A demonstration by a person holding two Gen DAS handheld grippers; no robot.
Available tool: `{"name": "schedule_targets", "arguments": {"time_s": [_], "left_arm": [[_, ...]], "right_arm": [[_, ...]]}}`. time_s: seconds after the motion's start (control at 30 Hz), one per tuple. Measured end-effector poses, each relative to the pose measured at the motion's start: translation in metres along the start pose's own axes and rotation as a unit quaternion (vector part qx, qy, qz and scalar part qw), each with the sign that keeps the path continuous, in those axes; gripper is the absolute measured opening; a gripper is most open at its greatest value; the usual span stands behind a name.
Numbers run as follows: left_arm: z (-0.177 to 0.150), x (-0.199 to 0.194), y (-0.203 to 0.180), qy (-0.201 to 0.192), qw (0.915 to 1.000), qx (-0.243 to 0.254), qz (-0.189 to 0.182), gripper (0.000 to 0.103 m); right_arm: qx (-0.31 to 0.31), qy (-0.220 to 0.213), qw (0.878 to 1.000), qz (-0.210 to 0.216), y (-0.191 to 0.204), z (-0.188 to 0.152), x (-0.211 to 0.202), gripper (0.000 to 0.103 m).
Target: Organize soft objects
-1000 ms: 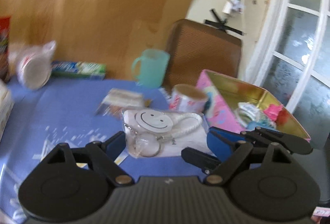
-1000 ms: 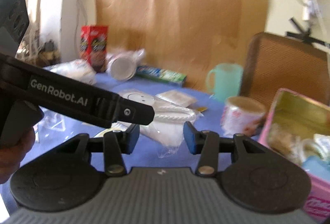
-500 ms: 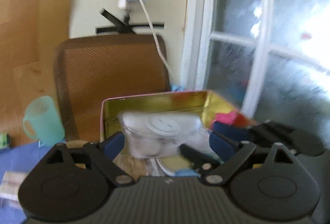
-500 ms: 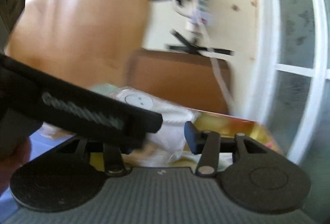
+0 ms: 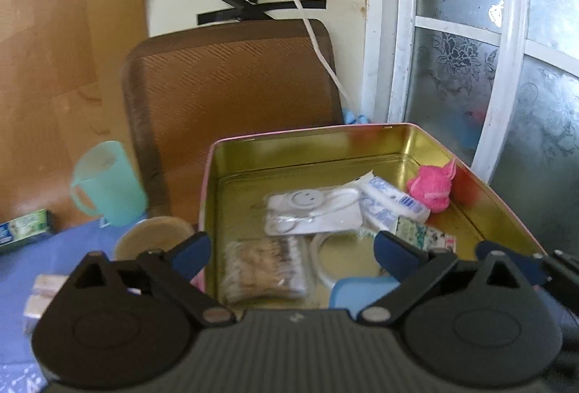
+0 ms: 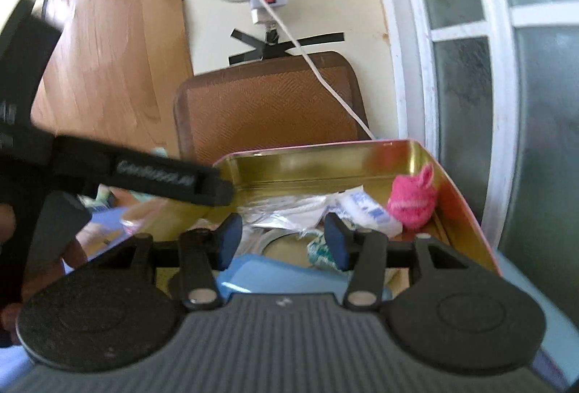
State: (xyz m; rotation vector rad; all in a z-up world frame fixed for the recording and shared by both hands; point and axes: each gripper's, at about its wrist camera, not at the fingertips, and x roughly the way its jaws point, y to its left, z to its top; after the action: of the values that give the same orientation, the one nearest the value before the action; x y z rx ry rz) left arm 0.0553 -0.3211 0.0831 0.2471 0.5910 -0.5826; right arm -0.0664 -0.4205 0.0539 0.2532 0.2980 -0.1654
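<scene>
An open pink tin [image 5: 391, 130] with a gold inside holds the soft things. A clear packet with a smiley disc and white cord [image 5: 311, 208] lies flat in its middle. My left gripper [image 5: 289, 248] hovers over the tin's near edge, its jaws opening, with nothing between the pads. A pink knitted piece [image 5: 430, 186] sits in the far right corner, next to a tissue pack [image 5: 391, 201]. A bag of cotton swabs [image 5: 264, 266] lies near left. My right gripper [image 6: 282, 237] stands half open above the tin [image 6: 325, 148], clear of the crinkled packet [image 6: 289, 208].
A mint cup [image 5: 108, 183], a paper tub [image 5: 152, 237] and a toothpaste box [image 5: 25, 226] stand left of the tin on the blue cloth. A brown chair back [image 5: 231, 85] rises behind. A white-framed window [image 5: 470, 31] is at right.
Both grippers swung right from the table's middle to the tin. The left one carried the smiley packet, widened its jaws and let it go; the packet now lies in the tin.
</scene>
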Motion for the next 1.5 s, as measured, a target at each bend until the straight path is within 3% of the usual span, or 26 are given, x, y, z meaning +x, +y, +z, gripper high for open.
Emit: {"name": "schedule_targets", "arguments": {"time_s": [0.27, 0.43, 0.63, 1.0, 1.13, 1.5], "left_arm": [[-0.028, -0.05, 0.024, -0.002, 0.9999, -0.015, 0.007, 0.103], [-0.051, -0.074, 0.04, 0.011, 0.9995, -0.028, 0.012, 0.103], [-0.076, -0.1, 0.054, 0.002, 0.9975, -0.061, 0.036, 0.103], [-0.097, -0.127, 0.067, -0.042, 0.9958, -0.066, 0.047, 0.103], [-0.103, -0.123, 0.07, -0.013, 0.9977, -0.062, 0.024, 0.103], [-0.109, -0.12, 0.06, -0.004, 0.9982, -0.047, 0.038, 0.103]], "right_arm": [[0.1, -0.001, 0.995, 0.029, 0.001, 0.005, -0.034, 0.058], [0.129, 0.0, 0.991, 0.04, 0.019, 0.007, -0.041, 0.062], [0.119, 0.003, 0.992, 0.031, 0.045, 0.007, -0.05, 0.072], [0.111, 0.008, 0.993, 0.023, 0.071, 0.007, -0.057, 0.084], [0.108, 0.012, 0.994, 0.024, 0.077, 0.005, -0.056, 0.085], [0.106, 0.019, 0.994, 0.035, 0.077, 0.003, -0.051, 0.086]]}}
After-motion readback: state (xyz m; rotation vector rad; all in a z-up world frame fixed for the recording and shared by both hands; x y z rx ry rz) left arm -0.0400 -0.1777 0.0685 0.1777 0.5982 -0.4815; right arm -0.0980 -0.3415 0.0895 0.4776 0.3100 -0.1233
